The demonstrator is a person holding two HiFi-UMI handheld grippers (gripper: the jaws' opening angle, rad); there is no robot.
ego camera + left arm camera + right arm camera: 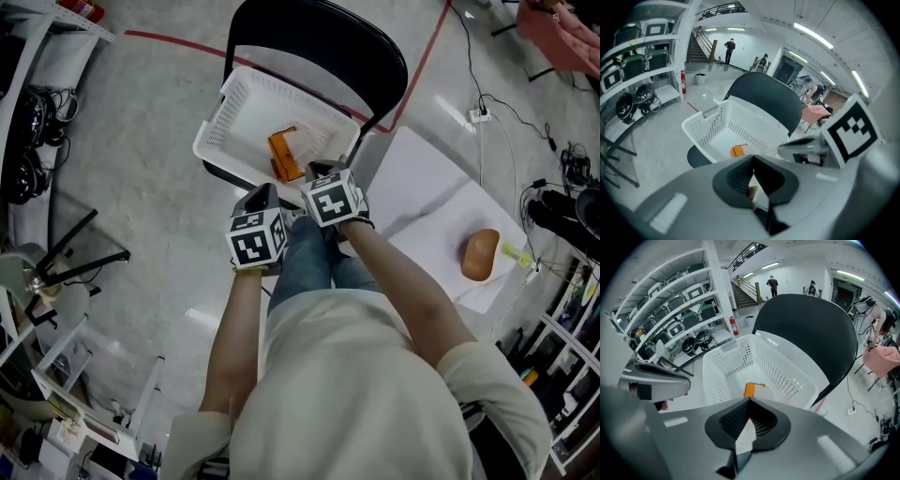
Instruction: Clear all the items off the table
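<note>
OK, both tongs are pressed together. Your left gripper [752, 164] and right gripper [750, 401] have their jaws fully closed, with nothing I can make out pinched. Both hang over the white perforated plastic basket [217, 122] on the black chair [319, 37]. A flat orange packet [281, 155] lies in the basket.

Left to clear: the brown oval lump [480, 254] on the white table [422, 187] to your right, and a small yellow-green scrap [514, 252] just beside it.

The lump looks smooth and rounded, probably light, maybe soft. Take it across the narrow middle and squeeze gently, or it may squirt out.
</note>
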